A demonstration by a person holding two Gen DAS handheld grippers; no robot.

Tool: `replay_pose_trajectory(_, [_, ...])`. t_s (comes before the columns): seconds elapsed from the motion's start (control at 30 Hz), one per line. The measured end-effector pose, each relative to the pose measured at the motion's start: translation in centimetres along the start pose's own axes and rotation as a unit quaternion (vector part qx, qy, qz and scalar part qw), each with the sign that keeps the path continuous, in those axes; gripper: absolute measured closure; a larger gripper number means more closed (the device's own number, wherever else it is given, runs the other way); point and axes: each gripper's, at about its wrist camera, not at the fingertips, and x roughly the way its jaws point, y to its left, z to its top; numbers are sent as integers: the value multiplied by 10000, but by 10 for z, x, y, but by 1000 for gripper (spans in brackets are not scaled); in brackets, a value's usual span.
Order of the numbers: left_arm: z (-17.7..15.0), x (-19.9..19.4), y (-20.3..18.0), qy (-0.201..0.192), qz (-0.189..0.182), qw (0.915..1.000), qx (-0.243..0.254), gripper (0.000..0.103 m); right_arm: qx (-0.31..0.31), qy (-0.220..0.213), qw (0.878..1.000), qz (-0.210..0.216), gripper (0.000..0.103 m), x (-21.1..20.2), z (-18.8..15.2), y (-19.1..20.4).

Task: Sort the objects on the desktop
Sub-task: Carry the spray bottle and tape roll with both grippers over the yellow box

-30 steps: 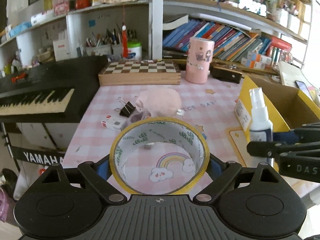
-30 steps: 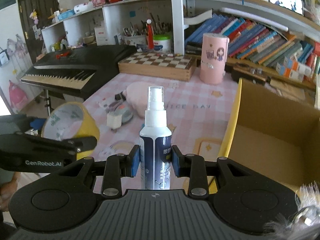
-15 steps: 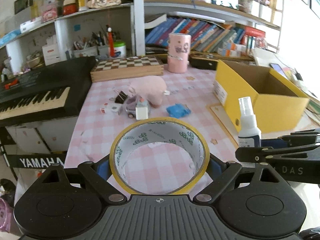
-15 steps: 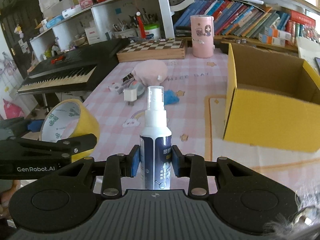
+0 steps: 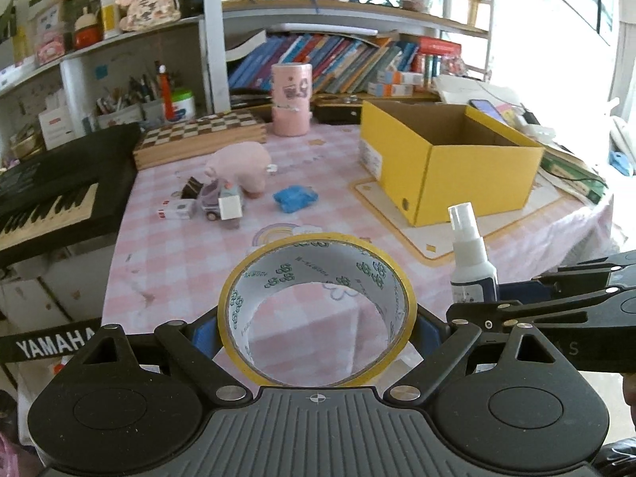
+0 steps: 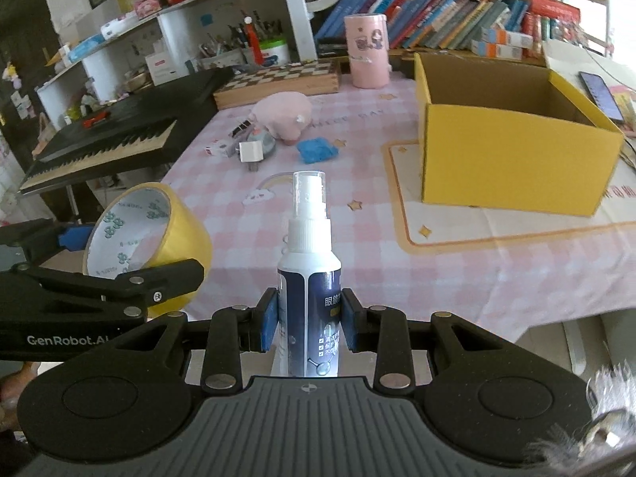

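Left hand-held gripper point(image 5: 317, 328) clamps a yellow tape roll point(image 5: 317, 312); right hand-held gripper point(image 6: 309, 324) squeezes an upright spray bottle point(image 6: 309, 278), lower centre.

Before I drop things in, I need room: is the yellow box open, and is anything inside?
Open: the yellow box has no lid or flaps over its top, and bare brown inner walls show. Its floor is hidden, so cannot tell if it is empty.
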Motion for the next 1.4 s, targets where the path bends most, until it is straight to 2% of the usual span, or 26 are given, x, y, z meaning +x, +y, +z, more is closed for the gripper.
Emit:
replay_pose_trajectory(0.77, [7, 15, -52, 38, -916, 9934, 686, 11, 705, -59, 9942, -806, 73, -33, -29, -38])
replay_pose_trajectory(1.4, [19, 29, -83, 16, -1182, 9884, 958, 11, 965, -95, 9893, -1089, 73, -46, -31, -69])
